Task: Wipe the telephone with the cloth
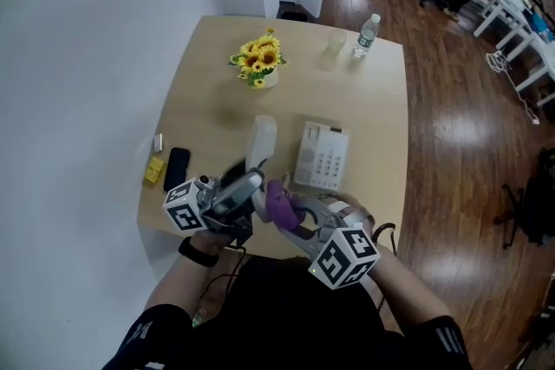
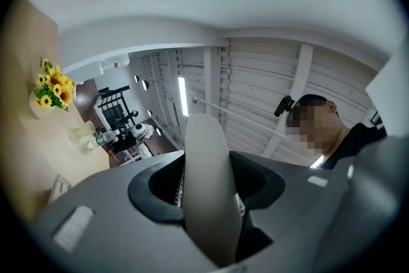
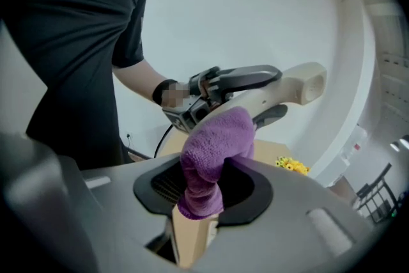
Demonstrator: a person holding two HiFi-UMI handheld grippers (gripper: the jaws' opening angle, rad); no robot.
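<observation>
A cream telephone base [image 1: 321, 157] sits on the wooden table [image 1: 208, 108], near its front edge. Its cream handset [image 1: 263, 137] is lifted off the base, and my left gripper [image 1: 245, 184] is shut on it. In the left gripper view the handset [image 2: 204, 150] stands clamped between the jaws of that gripper [image 2: 208, 185] and points upward. My right gripper [image 1: 288, 217] is shut on a purple cloth [image 1: 279, 204]. In the right gripper view the cloth [image 3: 214, 144] bulges out of the gripper [image 3: 204, 192] and touches the underside of the handset [image 3: 291, 87].
A vase of sunflowers [image 1: 258, 61] stands mid-table. A water bottle [image 1: 366, 35] and a clear cup [image 1: 336, 41] are at the far edge. A black phone [image 1: 177, 169] and a yellow object [image 1: 154, 170] lie at the left edge. A white wall is on the left.
</observation>
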